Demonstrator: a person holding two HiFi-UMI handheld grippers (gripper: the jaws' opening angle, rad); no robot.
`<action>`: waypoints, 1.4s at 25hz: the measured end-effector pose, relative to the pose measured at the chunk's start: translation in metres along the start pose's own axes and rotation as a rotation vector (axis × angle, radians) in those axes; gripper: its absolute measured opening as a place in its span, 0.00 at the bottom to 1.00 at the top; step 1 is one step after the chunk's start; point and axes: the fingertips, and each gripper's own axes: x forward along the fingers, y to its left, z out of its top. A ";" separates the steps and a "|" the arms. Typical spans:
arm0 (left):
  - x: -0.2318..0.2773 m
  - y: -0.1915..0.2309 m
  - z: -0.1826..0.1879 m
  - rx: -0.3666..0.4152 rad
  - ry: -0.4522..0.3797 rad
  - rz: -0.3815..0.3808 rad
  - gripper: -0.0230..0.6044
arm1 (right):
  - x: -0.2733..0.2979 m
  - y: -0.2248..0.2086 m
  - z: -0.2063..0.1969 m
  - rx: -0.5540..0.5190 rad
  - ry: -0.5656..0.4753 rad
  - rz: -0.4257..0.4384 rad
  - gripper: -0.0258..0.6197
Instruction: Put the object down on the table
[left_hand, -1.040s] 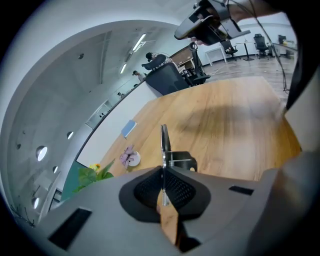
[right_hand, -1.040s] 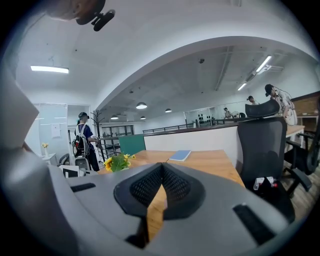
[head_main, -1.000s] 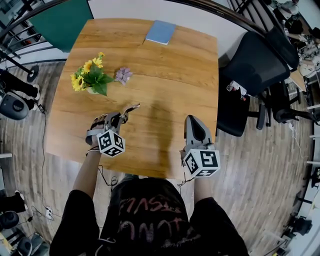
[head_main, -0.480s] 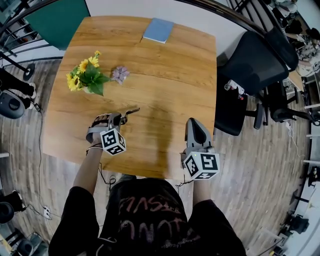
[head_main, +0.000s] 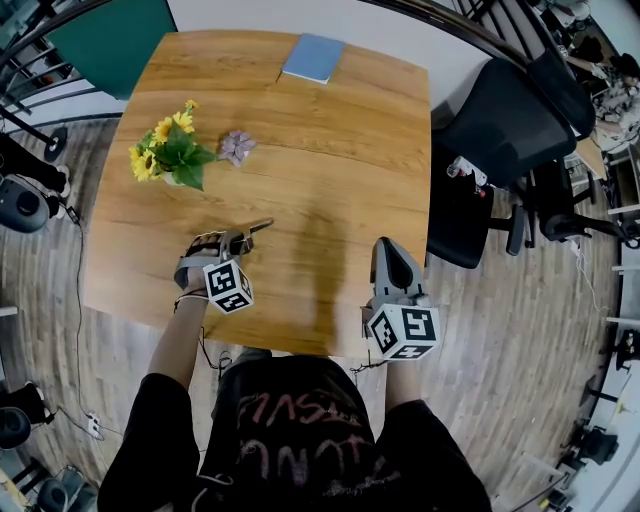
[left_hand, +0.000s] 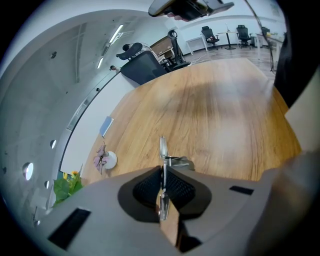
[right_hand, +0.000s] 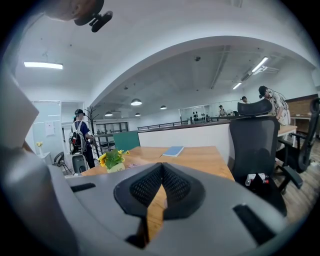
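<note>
While the left gripper (head_main: 243, 237) pinches the thin metal object (left_hand: 162, 148) seemingly low over the table (head_main: 330, 150) — right gripper (head_main: 391, 248) idle, jaws together, empty — set-down and release remain.

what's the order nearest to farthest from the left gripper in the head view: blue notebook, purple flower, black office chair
From the left gripper:
1. purple flower, on the table just beyond the gripper.
2. blue notebook, at the table's far edge.
3. black office chair, off the table on the right.
</note>
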 end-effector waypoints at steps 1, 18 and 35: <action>0.000 -0.002 0.000 0.000 0.002 -0.005 0.08 | -0.001 0.000 0.000 0.000 0.000 0.001 0.05; 0.005 -0.025 0.000 -0.044 0.019 -0.078 0.19 | -0.005 0.000 -0.006 0.000 0.015 0.004 0.05; 0.002 -0.043 0.003 -0.169 0.006 -0.198 0.40 | -0.015 0.004 -0.006 0.007 0.006 -0.006 0.05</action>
